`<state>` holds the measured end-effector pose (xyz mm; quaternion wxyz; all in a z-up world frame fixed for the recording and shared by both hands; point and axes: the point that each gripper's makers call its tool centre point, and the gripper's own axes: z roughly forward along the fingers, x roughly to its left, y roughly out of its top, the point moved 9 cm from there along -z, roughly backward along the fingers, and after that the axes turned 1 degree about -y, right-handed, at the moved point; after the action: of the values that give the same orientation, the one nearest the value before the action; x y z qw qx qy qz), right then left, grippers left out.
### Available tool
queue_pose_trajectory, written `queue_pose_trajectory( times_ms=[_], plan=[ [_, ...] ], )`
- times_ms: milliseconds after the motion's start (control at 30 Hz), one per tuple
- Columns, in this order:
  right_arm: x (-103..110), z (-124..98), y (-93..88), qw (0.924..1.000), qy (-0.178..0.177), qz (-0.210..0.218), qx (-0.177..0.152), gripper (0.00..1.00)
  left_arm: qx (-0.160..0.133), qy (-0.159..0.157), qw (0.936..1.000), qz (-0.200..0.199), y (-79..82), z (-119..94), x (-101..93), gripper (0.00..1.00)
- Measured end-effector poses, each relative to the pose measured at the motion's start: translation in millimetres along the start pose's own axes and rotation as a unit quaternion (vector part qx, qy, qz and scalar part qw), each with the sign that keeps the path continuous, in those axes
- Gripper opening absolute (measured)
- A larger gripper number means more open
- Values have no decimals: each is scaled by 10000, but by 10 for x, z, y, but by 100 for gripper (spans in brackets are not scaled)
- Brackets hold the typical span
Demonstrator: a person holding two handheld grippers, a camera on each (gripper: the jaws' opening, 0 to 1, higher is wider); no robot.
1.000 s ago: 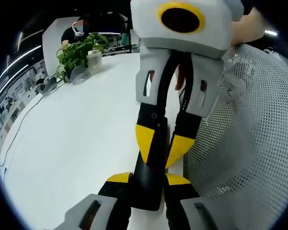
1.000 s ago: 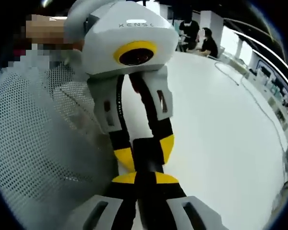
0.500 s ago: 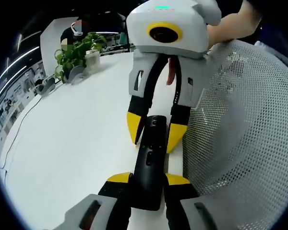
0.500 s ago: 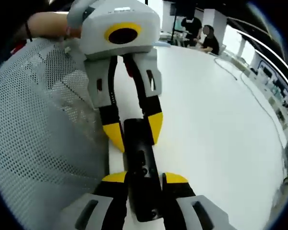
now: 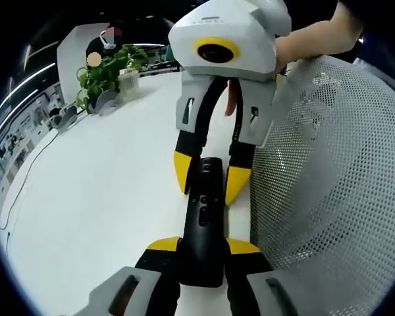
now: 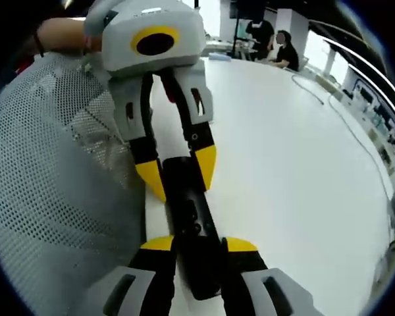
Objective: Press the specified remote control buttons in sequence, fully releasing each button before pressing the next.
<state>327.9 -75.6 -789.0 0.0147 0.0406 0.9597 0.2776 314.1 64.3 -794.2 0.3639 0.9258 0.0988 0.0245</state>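
In the left gripper view, a potted plant [image 5: 108, 74] stands on the far upper left of the white desk [image 5: 99, 184], with a seated person [image 5: 100, 46] behind it and a thin cable [image 5: 20, 181] running along the left edge. At the lower centre the left tool [image 5: 204, 245] rises with its yellow-tipped jaws closed against the sides of the near end of a black remote control [image 5: 204, 217], which lies lengthwise on the desk, pointing away. Just above it the right tool [image 5: 207, 181] comes down from the top of the frame, jaws parted to either side of the remote's far end; whether the tips touch it cannot be told. A white mesh chair back [image 5: 329, 184] covers the right side, with a hand [image 5: 313, 39] at the upper right behind the right tool's body. In the right gripper view the chair back [image 6: 59, 191] covers the left, and a hand [image 6: 62, 33] shows at the upper left. At centre the left tool [image 6: 176, 172] reaches down, its yellow tips flanking the far end of the remote control [image 6: 191, 230], while the right tool [image 6: 199, 247] at the bottom straddles the near end, jaws spread beside it. The desk [image 6: 296, 171] stretches right, with two people [image 6: 273, 46] seated at its far upper edge and a cable [image 6: 345, 125] along the right.
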Motion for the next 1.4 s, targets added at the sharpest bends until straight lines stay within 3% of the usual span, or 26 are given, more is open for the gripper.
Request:
queue_pose_trajectory(
  times_ms=[67, 367, 567, 633, 833, 967, 1167, 1267, 1400],
  plan=[
    [6, 7, -2, 9998, -29, -173, 46, 23, -47, 6, 10000, 63, -8, 2, -4, 26],
    [-4, 10, 10, 9998, -9, -172, 38, 23, -152, -41, 9999, 2, -8, 18, -31, 33],
    [-12, 11, 1, 9999, 5, -119, 17, 23, -88, -116, 9984, -551, 18, -16, -6, 43],
    [-12, 12, 3, 9999, 8, -124, 19, 23, -152, -98, 9985, -519, 32, -58, 4, 46],
    [-16, 13, -1, 10000, 2, -78, 6, 23, -580, 189, 9926, -1052, 125, -261, 85, 63],
    [-15, 12, 2, 10000, -6, -79, 13, 23, -629, 347, 9904, -1182, 134, -378, 105, 71],
    [-12, 14, 5, 10000, -14, -68, 15, 23, -940, 757, 9779, -1704, 207, -631, 112, 82],
    [-9, 14, 7, 10000, -21, -56, 21, 23, -1003, 945, 9763, -1666, 230, -743, 88, 92],
    [-9, 14, 8, 10000, -28, -51, 16, 23, -1235, 1262, 9702, -1659, 321, -921, 61, 96]
  ],
)
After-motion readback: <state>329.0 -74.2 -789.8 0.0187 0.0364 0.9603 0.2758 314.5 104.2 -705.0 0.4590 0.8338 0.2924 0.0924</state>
